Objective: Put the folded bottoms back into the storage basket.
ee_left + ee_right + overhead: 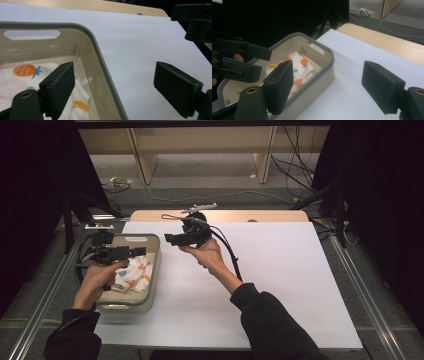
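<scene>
A beige basket (150,270) with a grey rim is placed at the 9 o'clock edge of the white table (280,285), and a white cloth (134,272) with orange fruit prints is laid inside it. In the high view the left gripper (131,252) is held above the basket, over its far half, with its jaws pointed toward 3 o'clock. In the left gripper view its jaws are spread wide and nothing is held between them; the one at 8 o'clock is seen over the cloth (15,82), the other over the bare table (140,57), so the basket wall (100,62) is passed between them.

The right gripper (172,239) is held just beside the far 3 o'clock corner of the basket, above the table, with its jaws pointed toward 9 o'clock. In the right gripper view its jaws are also wide apart and empty, and the basket (327,72) with the cloth (299,67) is seen between and behind them.

Much open room is left on the table from 12 to 5 o'clock. A wooden strip (220,215) is seen along the far edge.

The near part of the cloth is covered by the left hand (97,277) in the high view. The near end of the basket is cut off in the left gripper view. The left gripper (239,62) is dark and hard to make out in the right gripper view.
</scene>
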A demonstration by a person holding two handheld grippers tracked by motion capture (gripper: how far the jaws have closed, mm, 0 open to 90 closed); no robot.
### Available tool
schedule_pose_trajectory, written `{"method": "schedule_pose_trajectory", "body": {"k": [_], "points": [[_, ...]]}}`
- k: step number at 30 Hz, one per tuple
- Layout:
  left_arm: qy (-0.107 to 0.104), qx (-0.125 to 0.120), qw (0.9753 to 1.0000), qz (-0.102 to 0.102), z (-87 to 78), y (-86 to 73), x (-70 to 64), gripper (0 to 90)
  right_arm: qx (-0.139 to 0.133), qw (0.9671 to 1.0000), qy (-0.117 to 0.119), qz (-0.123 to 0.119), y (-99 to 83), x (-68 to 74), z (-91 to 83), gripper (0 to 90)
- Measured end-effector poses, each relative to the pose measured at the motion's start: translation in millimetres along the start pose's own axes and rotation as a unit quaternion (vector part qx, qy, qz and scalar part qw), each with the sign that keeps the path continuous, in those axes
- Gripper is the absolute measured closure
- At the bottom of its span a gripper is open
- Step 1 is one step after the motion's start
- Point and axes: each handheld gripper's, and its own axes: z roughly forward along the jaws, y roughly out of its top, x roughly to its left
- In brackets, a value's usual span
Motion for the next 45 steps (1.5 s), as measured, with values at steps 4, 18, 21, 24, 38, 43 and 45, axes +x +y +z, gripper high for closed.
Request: {"method": "schedule_pose_trajectory", "body": {"k": [4, 18, 21, 24, 38, 43, 45], "points": [[-0.008, -0.001, 0.9999, 0.012, 5.0, -0.5, -9.1, 16.9, 0.002, 0.9997, -0.016, -0.018, -7.0, -5.3, -6.6, 26.4], [-0.042, -0.02, 0.9978, 0.046, 19.2, -3.9, -42.6, 16.6, -0.017, 0.9996, -0.012, -0.019, -23.6, -18.9, -34.8, 26.1], [-0.05, -0.026, 0.997, 0.054, 21.6, -5.1, -48.9, 16.6, -0.021, 0.9996, -0.011, -0.017, -29.6, -21.5, -42.4, 26.1], [-0.054, -0.032, 0.9963, 0.058, 24.7, -7.2, -55.3, 16.6, -0.025, 0.9996, -0.008, -0.013, -37.2, -26.9, -50.5, 26.3], [-0.07, -0.038, 0.9944, 0.07, 38.0, -16.8, -70.7, 15.9, -0.048, 0.9988, -0.007, 0.007, -60.9, -45.0, -75.5, 26.1], [-0.075, -0.037, 0.9936, 0.076, 42.6, -20.8, -75.9, 15.9, -0.059, 0.9981, -0.005, 0.014, -70.1, -49.4, -86.7, 26.2], [-0.082, -0.038, 0.9932, 0.073, 43.4, -21.8, -77.2, 15.9, -0.061, 0.998, -0.005, 0.014, -71.5, -50.0, -88.3, 26.2]]}}
